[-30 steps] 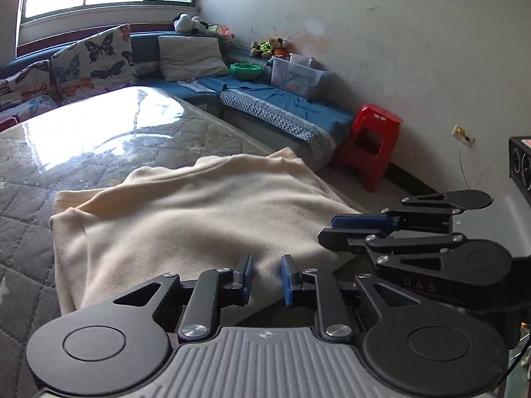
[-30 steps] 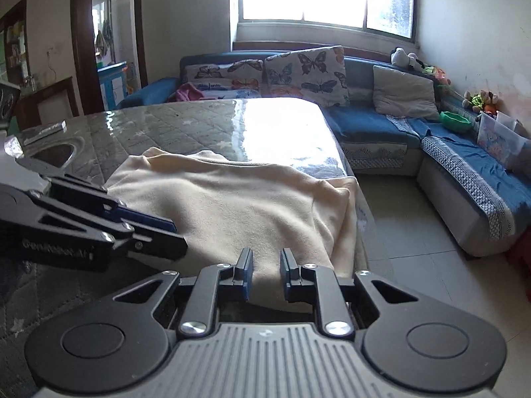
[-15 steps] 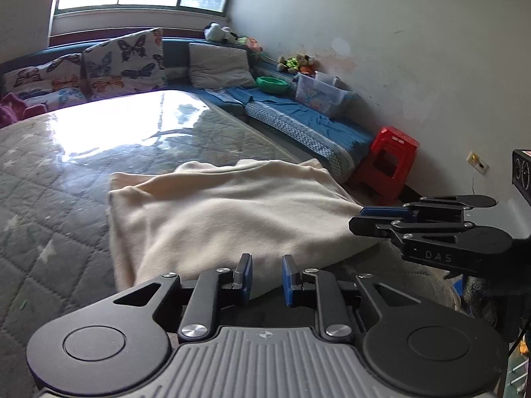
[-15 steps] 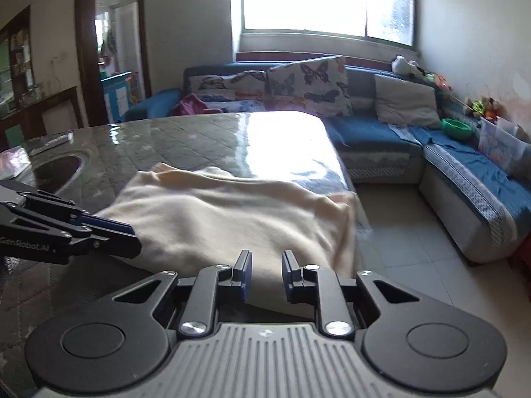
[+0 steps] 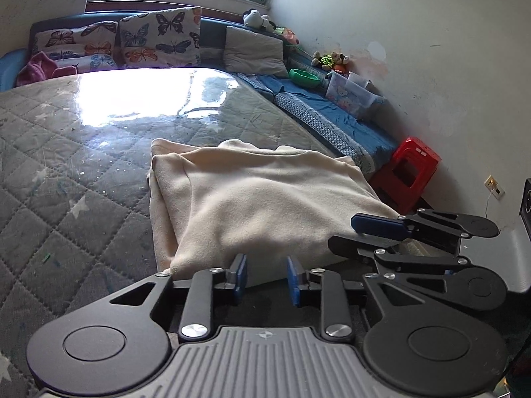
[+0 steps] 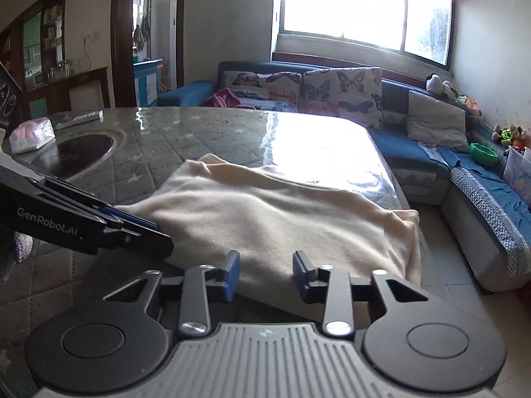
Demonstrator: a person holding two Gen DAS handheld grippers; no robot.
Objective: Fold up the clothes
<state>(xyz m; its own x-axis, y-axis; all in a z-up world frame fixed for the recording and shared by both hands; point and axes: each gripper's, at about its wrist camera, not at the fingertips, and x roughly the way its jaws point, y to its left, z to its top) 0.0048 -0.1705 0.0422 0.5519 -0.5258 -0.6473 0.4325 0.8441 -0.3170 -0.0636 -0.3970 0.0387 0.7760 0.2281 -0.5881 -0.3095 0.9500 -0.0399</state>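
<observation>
Cream garment (image 5: 265, 199) lies folded; only right view shows doorway (image 6: 156, 33).

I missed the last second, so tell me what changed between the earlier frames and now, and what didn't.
Both grippers opened wider: the left gripper and right gripper had narrow gaps earlier. The views also shifted, so more of the table shows beyond the cloth, though which way the grippers moved is hard to tell. Neither took hold of anything. The cloth lies folded in the same place on the table.
</observation>
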